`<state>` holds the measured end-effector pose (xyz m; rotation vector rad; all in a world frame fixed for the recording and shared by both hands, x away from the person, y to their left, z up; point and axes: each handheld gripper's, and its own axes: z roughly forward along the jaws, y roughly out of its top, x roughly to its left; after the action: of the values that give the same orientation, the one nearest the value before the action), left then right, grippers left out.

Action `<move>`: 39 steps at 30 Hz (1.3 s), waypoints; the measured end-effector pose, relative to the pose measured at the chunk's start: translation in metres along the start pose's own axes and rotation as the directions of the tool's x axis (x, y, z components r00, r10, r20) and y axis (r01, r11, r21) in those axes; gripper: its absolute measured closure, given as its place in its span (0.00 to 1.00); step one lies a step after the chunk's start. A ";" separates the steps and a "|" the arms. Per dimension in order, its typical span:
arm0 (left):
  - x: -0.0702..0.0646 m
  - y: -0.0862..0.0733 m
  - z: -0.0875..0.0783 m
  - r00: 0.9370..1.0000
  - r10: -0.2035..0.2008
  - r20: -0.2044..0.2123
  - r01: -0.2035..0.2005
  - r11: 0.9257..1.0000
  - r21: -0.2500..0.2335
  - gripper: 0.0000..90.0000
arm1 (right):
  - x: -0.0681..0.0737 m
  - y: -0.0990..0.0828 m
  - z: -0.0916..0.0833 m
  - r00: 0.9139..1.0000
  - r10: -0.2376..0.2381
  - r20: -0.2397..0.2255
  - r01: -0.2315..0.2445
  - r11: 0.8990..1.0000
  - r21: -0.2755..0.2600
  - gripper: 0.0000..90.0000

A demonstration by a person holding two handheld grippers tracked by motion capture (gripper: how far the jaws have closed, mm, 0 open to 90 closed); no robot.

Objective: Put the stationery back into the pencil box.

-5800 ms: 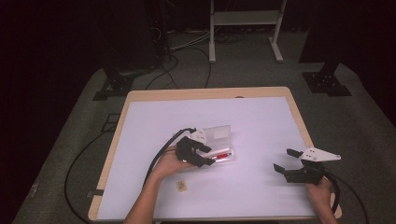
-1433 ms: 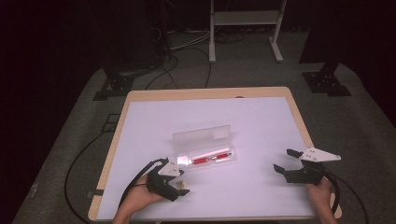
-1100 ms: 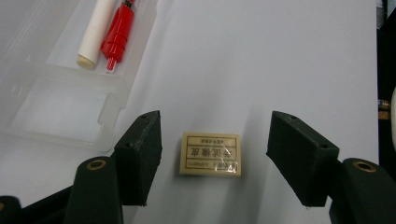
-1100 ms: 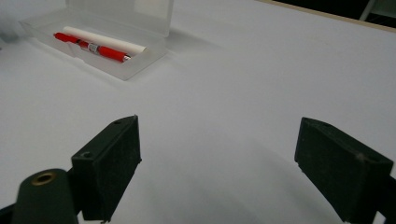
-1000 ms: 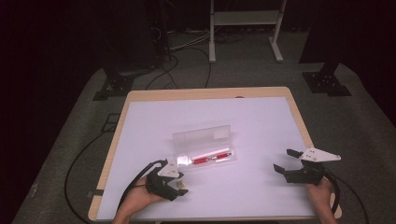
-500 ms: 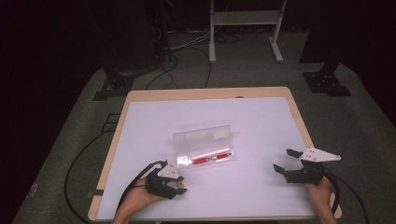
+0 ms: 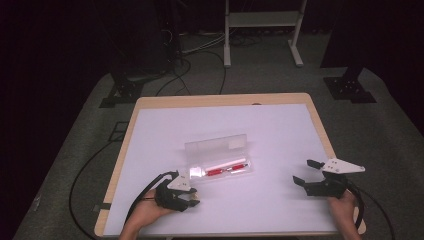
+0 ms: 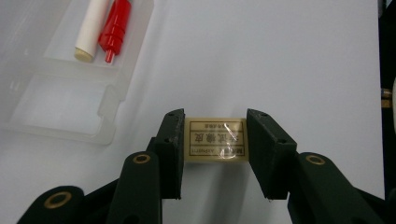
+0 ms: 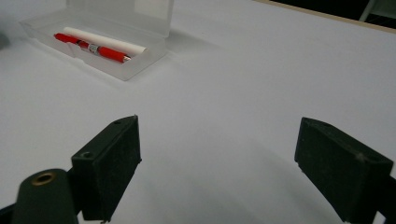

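1. Presently, a small cream rectangular eraser (image 8: 215, 138) in a printed, clear-wrapped sleeve is seen between the two black jaws of the left hand-held gripper (image 8: 215, 154), lying on the white table (image 8: 289, 70).
2. The jaws have just been closing around the eraser; both pads are set against its short ends, so it is gripped at a partly closed width.
3. A clear plastic pencil case (image 8: 70, 107) with its lid thrown back is placed just beyond and to the left of the eraser in the left gripper view, apart from it.
4. A red pen (image 8: 114, 28) and a white stick (image 8: 91, 28) are laid side by side inside the case.
5. In the high view, the left hand-held gripper (image 7: 186, 199) is found just in front of the case's near left corner (image 7: 196, 172), close to the table's front edge.
6. The right hand-held gripper (image 7: 309, 173) is held well apart from the case, towards the table's right edge, with its jaws spread wide and nothing between them.
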<state>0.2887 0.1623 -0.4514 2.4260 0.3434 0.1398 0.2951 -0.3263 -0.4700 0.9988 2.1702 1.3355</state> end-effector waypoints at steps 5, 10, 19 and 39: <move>0.003 0.005 -0.006 1.000 0.010 -0.010 -0.010 1.000 -0.009 0.65 | 0.000 0.000 0.000 1.000 0.000 0.000 0.000 1.000 -0.001 0.15; 0.006 0.011 -0.009 1.000 0.017 -0.012 -0.017 1.000 -0.013 0.65 | 0.000 0.000 0.000 1.000 0.001 0.000 -0.001 1.000 -0.001 0.15; 0.011 0.015 -0.011 1.000 0.015 -0.014 -0.015 1.000 -0.022 0.65 | 0.000 0.000 0.000 1.000 0.001 -0.001 -0.001 1.000 -0.003 0.15; 0.031 0.018 -0.017 0.999 -0.023 -0.035 0.021 0.999 -0.045 0.65 | 0.000 0.000 0.000 1.000 0.001 -0.001 -0.001 1.000 -0.006 0.15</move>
<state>0.3193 0.1682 -0.4265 2.3775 0.3792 0.1792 0.2949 -0.3268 -0.4698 0.9977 2.1648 1.3423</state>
